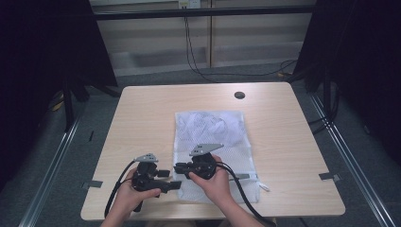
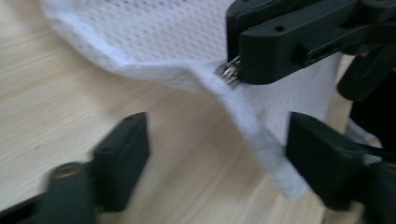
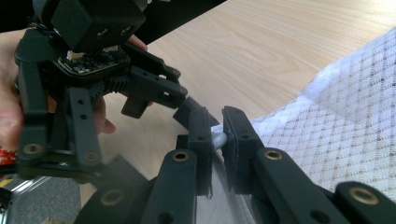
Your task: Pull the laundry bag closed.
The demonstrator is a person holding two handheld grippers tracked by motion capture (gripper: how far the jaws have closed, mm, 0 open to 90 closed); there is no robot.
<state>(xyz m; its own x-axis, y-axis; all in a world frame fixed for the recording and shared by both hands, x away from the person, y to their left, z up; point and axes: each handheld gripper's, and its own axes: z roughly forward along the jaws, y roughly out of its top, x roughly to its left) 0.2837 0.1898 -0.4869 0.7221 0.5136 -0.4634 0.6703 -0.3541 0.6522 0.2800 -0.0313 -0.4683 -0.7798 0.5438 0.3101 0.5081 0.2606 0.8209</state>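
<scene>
From above: one pale wooden table (image 1: 142, 113), one white mesh laundry bag (image 1: 208, 127) lying flat near its front middle, two hand-held grippers at the bag's near left corner, the left gripper (image 1: 166, 182) beside the right gripper (image 1: 178, 168).

Left gripper view, blurred: its jaws stand apart around the bag's thick lifted edge (image 2: 261, 140), not pressing; the other gripper pinches a small metal zipper pull (image 2: 229, 72).

Right gripper view: its jaws are nearly closed on that pull (image 3: 218, 138); the bag's diamond-patterned mesh shows.
</scene>
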